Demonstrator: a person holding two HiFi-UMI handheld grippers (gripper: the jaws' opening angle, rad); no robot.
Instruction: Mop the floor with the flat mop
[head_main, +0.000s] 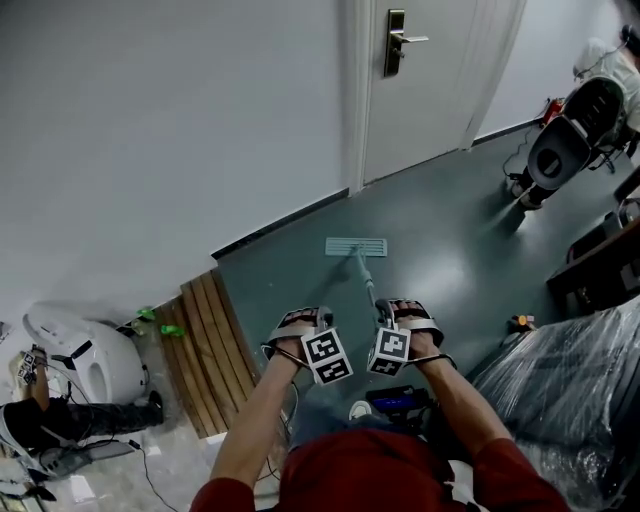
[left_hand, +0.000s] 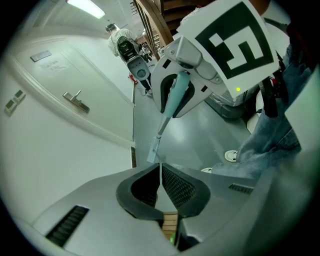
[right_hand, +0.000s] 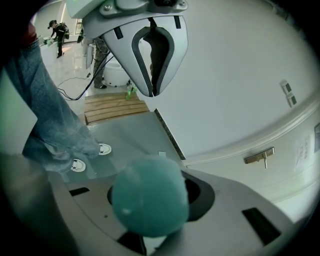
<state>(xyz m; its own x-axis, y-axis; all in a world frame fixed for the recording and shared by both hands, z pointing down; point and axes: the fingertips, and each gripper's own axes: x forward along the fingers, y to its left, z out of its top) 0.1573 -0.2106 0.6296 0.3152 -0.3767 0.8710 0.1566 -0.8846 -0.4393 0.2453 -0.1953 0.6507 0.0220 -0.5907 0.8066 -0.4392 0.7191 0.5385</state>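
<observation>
The flat mop's pale teal head (head_main: 355, 246) lies flat on the grey-green floor (head_main: 450, 250), just short of the wall's dark skirting. Its teal handle (head_main: 366, 280) slants back toward me into my right gripper (head_main: 384, 312), which is shut on the handle's top. In the right gripper view the rounded handle end (right_hand: 150, 195) fills the jaws of the right gripper (right_hand: 150, 210). My left gripper (head_main: 322, 322) sits just left of the handle, apart from it, and the left gripper (left_hand: 160, 175) has its jaws shut on nothing. It faces the right gripper (left_hand: 175, 95) and the mop head (left_hand: 153, 150).
A white door (head_main: 420, 90) stands ahead to the right. A wooden slat mat (head_main: 205, 350) and a white machine (head_main: 85, 360) lie to the left. A plastic-wrapped bulk (head_main: 560, 390), dark furniture (head_main: 600, 265) and a wheeled device (head_main: 560, 145) line the right side.
</observation>
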